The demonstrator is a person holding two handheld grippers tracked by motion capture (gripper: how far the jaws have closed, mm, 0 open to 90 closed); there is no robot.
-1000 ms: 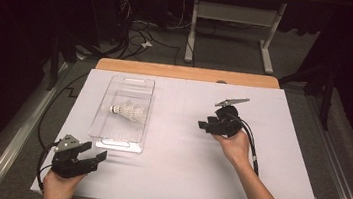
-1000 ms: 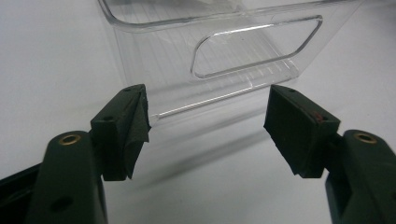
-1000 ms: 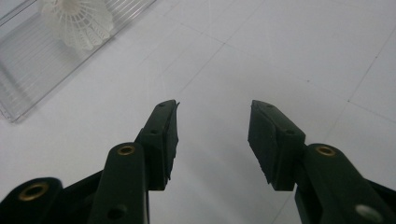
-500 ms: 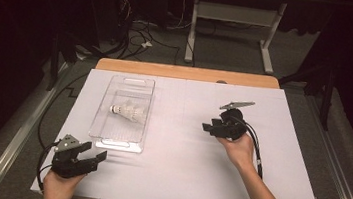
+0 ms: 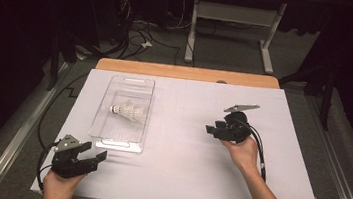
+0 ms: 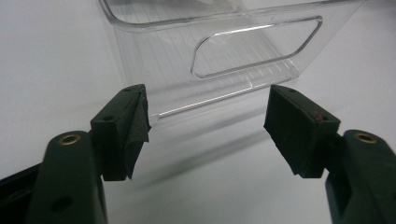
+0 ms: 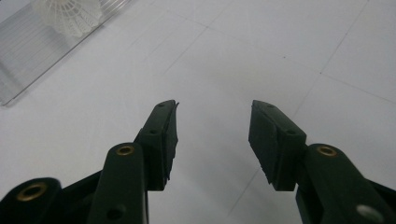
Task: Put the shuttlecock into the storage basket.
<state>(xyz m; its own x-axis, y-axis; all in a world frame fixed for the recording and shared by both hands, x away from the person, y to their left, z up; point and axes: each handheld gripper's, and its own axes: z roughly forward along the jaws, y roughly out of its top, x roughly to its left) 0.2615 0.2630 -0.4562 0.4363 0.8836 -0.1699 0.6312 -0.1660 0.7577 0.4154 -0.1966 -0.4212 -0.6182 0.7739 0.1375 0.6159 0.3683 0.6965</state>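
A white shuttlecock (image 5: 127, 110) lies on its side inside a clear plastic tray (image 5: 110, 134) on the left half of the white table. My left gripper (image 5: 94, 151) rests near the front left corner, just short of the tray's near end. Its jaws are open and empty, facing the tray's end wall (image 6: 247, 51) with its handle cut-out; the left gripper (image 6: 208, 100) is apart from that wall. My right gripper (image 5: 209, 131) hovers over the bare table right of the middle and points left. The right gripper (image 7: 215, 109) is open with nothing between its jaws. The shuttlecock (image 7: 70, 14) and the tray (image 7: 28, 51) lie farther off to its upper left.
The white table top (image 5: 175, 180) ends at a wooden strip (image 5: 187, 73) at the back. Beyond it are a dark floor, cables and a table frame (image 5: 232, 30). Cables trail from both grippers toward the front edge.
My right gripper has drifted slightly to the right and toward the near edge, jaws unchanged. The left gripper, the tray and the shuttlecock have stayed put.
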